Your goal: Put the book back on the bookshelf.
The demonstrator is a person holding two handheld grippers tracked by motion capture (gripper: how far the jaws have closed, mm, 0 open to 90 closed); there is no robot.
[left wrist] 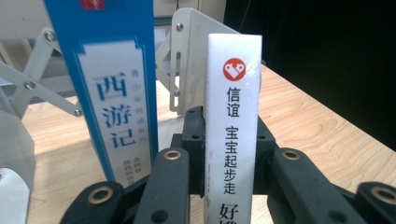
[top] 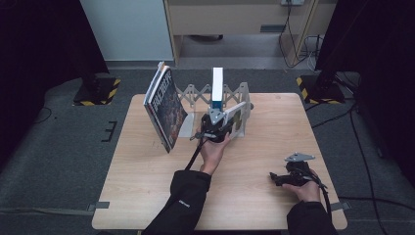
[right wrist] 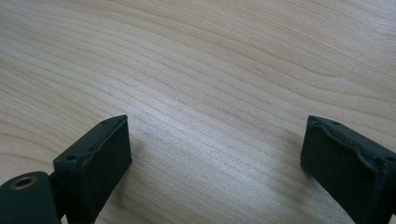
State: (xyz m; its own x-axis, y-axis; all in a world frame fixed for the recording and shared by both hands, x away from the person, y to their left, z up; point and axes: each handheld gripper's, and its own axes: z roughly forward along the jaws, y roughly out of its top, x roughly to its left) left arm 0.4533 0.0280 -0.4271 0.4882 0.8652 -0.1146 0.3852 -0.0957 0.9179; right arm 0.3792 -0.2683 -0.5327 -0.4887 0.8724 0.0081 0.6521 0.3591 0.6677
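Observation:
My left gripper (top: 216, 126) is shut on a thin white-spined book (left wrist: 232, 116) with black characters, held upright between its black jaws (left wrist: 229, 154). In the high view that book (top: 236, 117) is at the right end of the white expanding book rack (top: 193, 94). Just left of it, a blue-and-white book (left wrist: 116, 93) stands upright in the rack (top: 218, 87). Two larger books (top: 165, 107) lean at the rack's left end. My right gripper (top: 275, 178) rests near the table's front right, open, with bare wood between its pads (right wrist: 215, 158).
The white metal end plate of the rack (left wrist: 187, 60) rises right behind the held book. A wooden table (top: 147, 176) carries everything. Black stands with yellow-striped bases (top: 95, 90) are on the floor at the far corners, with cables at the right.

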